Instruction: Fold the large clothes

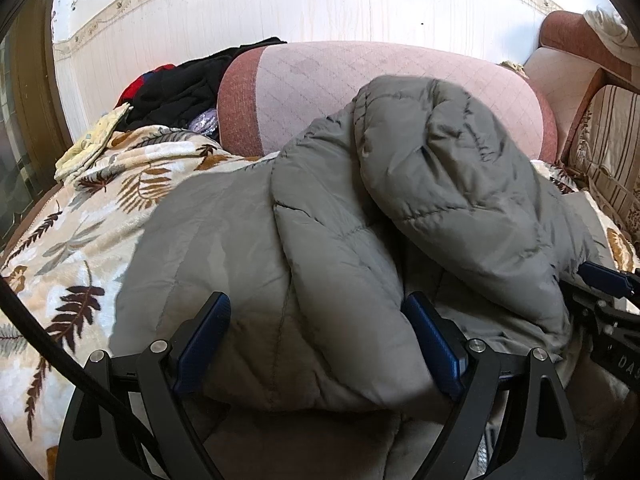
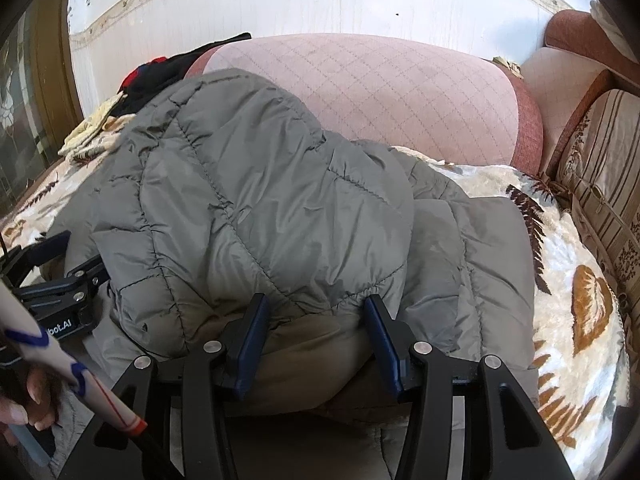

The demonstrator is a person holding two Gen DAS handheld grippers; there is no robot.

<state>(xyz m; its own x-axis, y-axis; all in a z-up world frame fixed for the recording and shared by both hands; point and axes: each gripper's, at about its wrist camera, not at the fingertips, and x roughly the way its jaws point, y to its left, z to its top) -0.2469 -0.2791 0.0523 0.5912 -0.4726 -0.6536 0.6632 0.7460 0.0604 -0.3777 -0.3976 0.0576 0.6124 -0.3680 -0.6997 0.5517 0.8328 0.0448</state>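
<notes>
A grey quilted puffer jacket (image 1: pixel 344 216) lies bunched on a leaf-patterned blanket (image 1: pixel 80 216) over a sofa seat. It also shows in the right wrist view (image 2: pixel 256 200). My left gripper (image 1: pixel 316 320) is open, its blue pads wide apart, with a thick fold of the jacket lying between them. My right gripper (image 2: pixel 316 320) is open too, its pads on either side of the jacket's near edge. The right gripper also shows at the right edge of the left wrist view (image 1: pixel 608 284), and the left gripper at the left edge of the right wrist view (image 2: pixel 56 276).
A pink quilted sofa back (image 1: pixel 360 88) rises behind the jacket. Dark and red clothes (image 1: pixel 180 88) are piled at the far left. A striped cushion (image 2: pixel 604 184) and sofa arm stand at the right. A black cable (image 1: pixel 48 344) crosses the lower left.
</notes>
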